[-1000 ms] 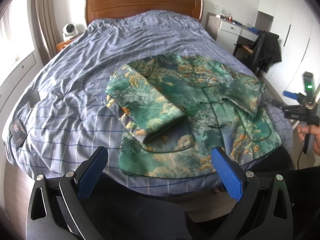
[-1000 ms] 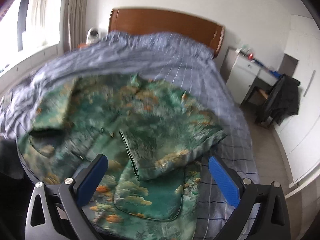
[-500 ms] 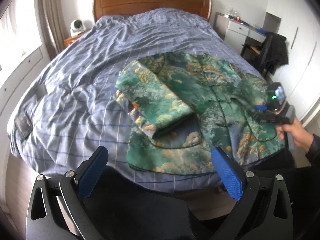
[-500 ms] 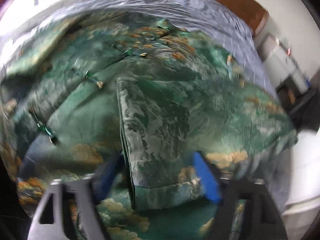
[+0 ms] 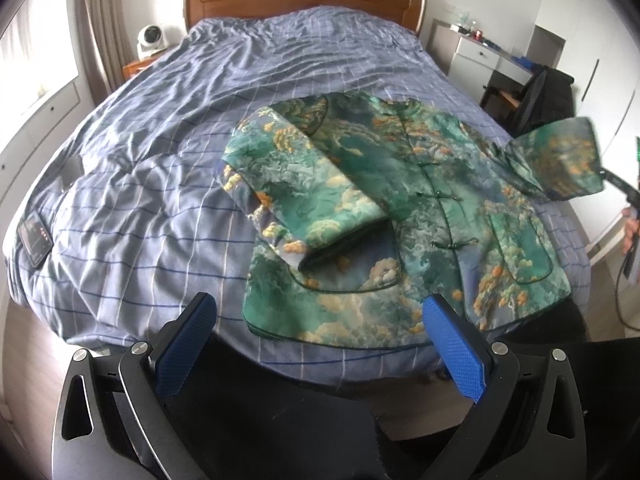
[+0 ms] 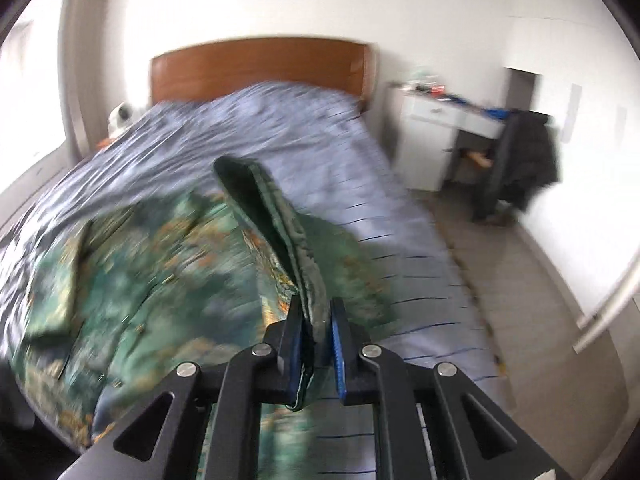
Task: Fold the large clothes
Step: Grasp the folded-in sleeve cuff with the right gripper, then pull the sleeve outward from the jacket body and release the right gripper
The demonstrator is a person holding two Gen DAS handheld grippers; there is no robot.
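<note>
On the left of the scene the blue striped bed [image 5: 140,184] carries the task's thing, a green patterned jacket [image 5: 400,216], lying flat at the near right part of the cover, its front fastenings up. Its left sleeve [image 5: 312,196] is already folded across the body. The left claw [image 5: 320,340] hovers off the near edge of the bed with its 2 blue pads spread wide and nothing between them.

Further right, the right sleeve [image 5: 560,160] is lifted clear of the jacket body. The right claw [image 6: 318,344] is closed tight on the sleeve's end [image 6: 310,320], with the cloth pinched between the pads.

The step in hand looks like folding this second sleeve in. To do it well, I judge the right claw should carry the cuff across the chest in a low arc, lay it to mirror the left sleeve, and let go only once the cloth rests flat. The body should stay put, and the free left claw could press near the shoulder if it drags.

The left view alone shows the whole jacket, the folded sleeve and the raised one from the side. Only the right view, though blurred, shows the grip itself, and the floor and white desk [image 6: 440,120] to the far right.
</note>
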